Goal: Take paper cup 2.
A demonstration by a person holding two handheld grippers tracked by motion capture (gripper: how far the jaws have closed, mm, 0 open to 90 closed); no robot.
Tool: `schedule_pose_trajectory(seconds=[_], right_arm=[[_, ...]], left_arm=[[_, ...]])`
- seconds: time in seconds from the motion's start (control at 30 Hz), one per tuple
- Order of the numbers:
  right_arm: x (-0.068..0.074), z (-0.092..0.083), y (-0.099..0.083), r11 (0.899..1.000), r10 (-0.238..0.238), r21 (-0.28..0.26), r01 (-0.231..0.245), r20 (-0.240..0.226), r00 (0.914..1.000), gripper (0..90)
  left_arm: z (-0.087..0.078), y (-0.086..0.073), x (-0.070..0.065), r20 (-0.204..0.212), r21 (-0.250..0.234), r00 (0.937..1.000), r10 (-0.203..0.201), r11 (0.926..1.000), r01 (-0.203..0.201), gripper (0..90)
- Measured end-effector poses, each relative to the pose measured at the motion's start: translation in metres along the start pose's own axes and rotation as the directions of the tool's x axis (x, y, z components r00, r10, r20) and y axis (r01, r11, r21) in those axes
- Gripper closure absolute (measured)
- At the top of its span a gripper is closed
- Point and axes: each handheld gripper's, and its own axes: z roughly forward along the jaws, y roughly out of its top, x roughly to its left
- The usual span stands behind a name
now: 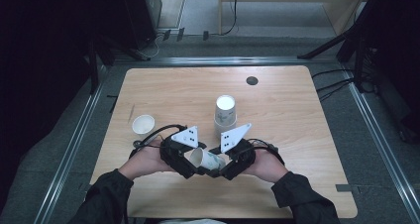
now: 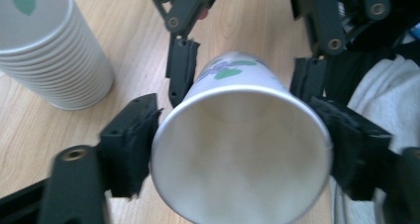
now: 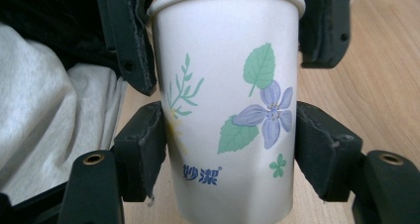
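A white paper cup printed with a purple flower and green leaves lies on its side above the near table edge, between both grippers. My right gripper is shut on its lower body; in the right gripper view the pads press both sides of the cup. My left gripper faces the cup's open mouth. Its pads stand close beside the rim without denting it, and the rim stays round.
A stack of the same cups stands upside down mid-table, just beyond the grippers. One upright cup sits at the left, with a thin stick beside it. A dark round hole marks the far side of the wooden table.
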Motion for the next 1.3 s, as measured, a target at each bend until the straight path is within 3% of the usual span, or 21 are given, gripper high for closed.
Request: schedule_pose_trajectory(seconds=[0.07,0.23,0.4,0.5,0.6,0.8,0.97,1.07,1.3], right_arm=[[-0.001,-0.002,0.0,1.0,-0.001,-0.009,0.001,0.01,1.0,32.8],[-0.005,-0.015,0.0,0.998,0.021,-0.057,-0.02,0.026,0.9994,32.8],[-0.007,-0.029,0.0,0.993,0.038,-0.116,-0.033,0.044,0.9983,32.8],[-0.008,-0.036,0.0,0.988,0.048,-0.147,-0.04,0.051,0.9975,32.8],[-0.009,-0.04,0.0,0.984,0.052,-0.172,-0.042,0.052,0.9973,32.8],[-0.009,-0.041,0.001,0.977,0.061,-0.207,-0.054,0.028,0.9978,32.8],[-0.008,-0.039,0.002,0.975,0.06,-0.214,-0.056,0.011,0.9982,32.7],[-0.008,-0.039,0.002,0.975,0.066,-0.213,-0.064,0.004,0.9978,32.8],[-0.008,-0.036,0.002,0.978,0.065,-0.199,-0.065,-0.005,0.9978,33.4]], left_arm=[[-0.002,-0.001,0.002,0.005,-0.02,0.9998,-0.017,0.9997,0.017,16.7],[-0.01,-0.004,0.007,-0.011,-0.067,0.9993,-0.037,0.9971,0.036,16.1],[-0.016,-0.011,0.014,0.02,-0.149,0.9953,-0.095,0.9841,0.097,16.3],[-0.016,-0.012,0.014,0.018,-0.166,0.9954,-0.094,0.9815,0.095,16.7],[-0.016,-0.011,0.012,0.028,-0.204,0.9952,-0.094,0.9741,0.097,17.2],[-0.015,-0.006,0.009,0.053,-0.285,0.9926,-0.109,0.9511,0.12,19.5],[-0.015,-0.006,0.01,0.063,-0.317,0.9903,-0.123,0.9386,0.137,21.3],[-0.014,-0.006,0.009,0.07,-0.317,0.9898,-0.124,0.9378,0.14,21.9],[-0.015,-0.006,0.008,0.051,-0.307,0.9927,-0.109,0.9441,0.119,25.0]])
